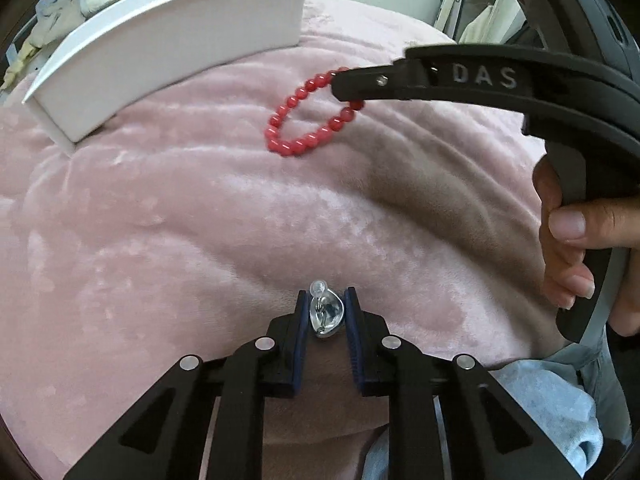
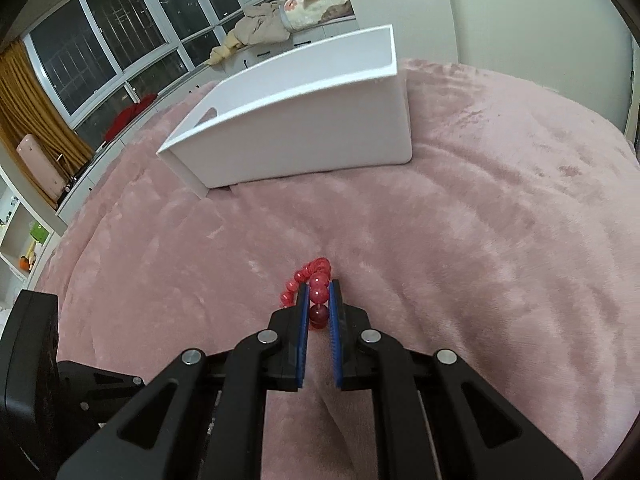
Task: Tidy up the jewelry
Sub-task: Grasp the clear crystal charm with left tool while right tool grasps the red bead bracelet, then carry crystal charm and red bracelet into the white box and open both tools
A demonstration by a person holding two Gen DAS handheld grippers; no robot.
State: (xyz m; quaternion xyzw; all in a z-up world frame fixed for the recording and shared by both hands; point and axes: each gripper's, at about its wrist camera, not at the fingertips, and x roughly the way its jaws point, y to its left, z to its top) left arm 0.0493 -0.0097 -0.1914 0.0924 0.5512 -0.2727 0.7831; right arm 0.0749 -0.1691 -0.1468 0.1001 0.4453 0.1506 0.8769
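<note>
Left wrist: left hand-held gripper [image 1: 326, 312] clamps silver earring [image 1: 326, 316] low over pink blanket [image 1: 160, 240]. Right hand-held gripper [image 2: 319, 300] pinches red bead bracelet [image 2: 318, 296], hanging short of white box [image 2: 304, 128]. Pickup step; next carry both over box rim, release

- The bead bracelet [image 1: 310, 120] is showing glossy coral-red beads, plain and unpatterned.
- The earring [image 1: 326, 314] is gleaming silver, with a clear, colourless backing at its tip.
- The storage box [image 2: 304, 120] is showing plain matte white inside and out.
- The blanket [image 1: 200, 220] is spreading pale pink, its plush pile showing lighter and darker streaks.
- The left hand-held gripper [image 1: 326, 312] is showing black arms, dark blue pads and silver rivets.
- The right hand-held gripper [image 2: 319, 300] is showing the same black, blue and silver; seen from the left wrist, raised letters are standing out grey on its black finger.
- The curtain [image 2: 24, 92] is hanging golden-brown.
</note>
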